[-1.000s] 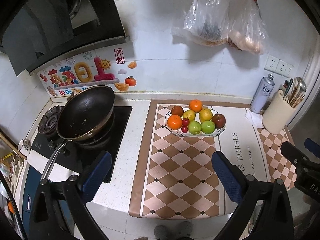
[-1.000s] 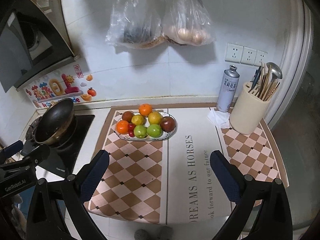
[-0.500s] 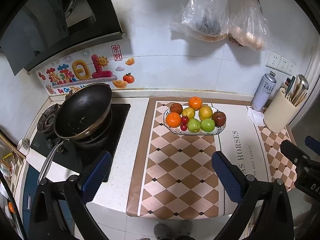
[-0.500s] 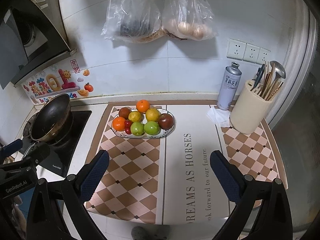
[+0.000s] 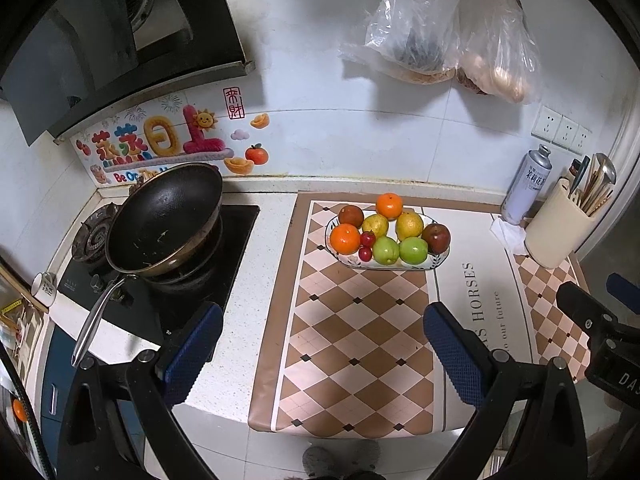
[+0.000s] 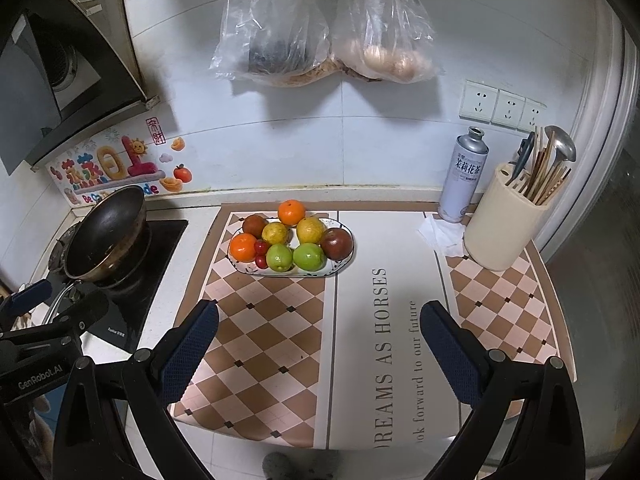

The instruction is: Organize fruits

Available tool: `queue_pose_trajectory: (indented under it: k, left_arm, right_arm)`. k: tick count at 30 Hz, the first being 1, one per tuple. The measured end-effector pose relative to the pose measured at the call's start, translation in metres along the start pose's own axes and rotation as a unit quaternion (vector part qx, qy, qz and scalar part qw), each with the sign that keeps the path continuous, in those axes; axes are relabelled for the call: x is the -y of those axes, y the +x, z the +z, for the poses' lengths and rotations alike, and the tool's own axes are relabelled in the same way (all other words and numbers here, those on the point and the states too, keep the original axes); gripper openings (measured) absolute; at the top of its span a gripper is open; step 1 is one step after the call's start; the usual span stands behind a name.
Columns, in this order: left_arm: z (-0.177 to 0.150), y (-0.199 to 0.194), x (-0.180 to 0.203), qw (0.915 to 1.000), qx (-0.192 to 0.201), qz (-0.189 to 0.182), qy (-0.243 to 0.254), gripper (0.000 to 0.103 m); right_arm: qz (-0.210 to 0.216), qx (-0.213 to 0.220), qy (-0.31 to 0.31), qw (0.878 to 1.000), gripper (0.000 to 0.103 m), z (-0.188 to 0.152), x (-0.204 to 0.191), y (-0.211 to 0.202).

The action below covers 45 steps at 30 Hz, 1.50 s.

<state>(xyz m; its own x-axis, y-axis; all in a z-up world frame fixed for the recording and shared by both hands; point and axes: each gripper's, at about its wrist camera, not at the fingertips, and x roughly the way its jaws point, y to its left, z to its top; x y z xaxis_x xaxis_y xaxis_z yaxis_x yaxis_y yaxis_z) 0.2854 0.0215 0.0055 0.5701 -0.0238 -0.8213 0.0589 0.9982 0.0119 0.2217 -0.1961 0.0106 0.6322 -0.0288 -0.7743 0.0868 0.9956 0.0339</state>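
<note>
Right wrist: checkered mat point(image 6: 276, 316), tiled wall point(image 6: 304, 152).

Bright fruit on a checked mat

Ahead of the blue-padded left gripper point(image 5: 322, 344): brown-and-pink diamond mat point(image 5: 360, 332), white plate point(image 5: 442, 258) (blue-sprigged rim), oranges point(image 5: 346, 238), green apples point(image 5: 413, 249), yellow lemons point(image 5: 409, 225), dark red apple point(image 5: 436, 237), red cherries point(image 5: 367, 239); leftward, black wok point(image 5: 164, 216).
</note>
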Motion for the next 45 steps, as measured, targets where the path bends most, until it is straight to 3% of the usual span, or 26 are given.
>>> queue_pose_trajectory:
  k: [45]
  left_arm:
    - [-0.001,-0.021,0.003,0.9998,0.02,0.004,-0.009,0.103]
  right_arm:
    - [0.008,0.011,-0.001,1.0,0.103,0.001,-0.003,-0.014]
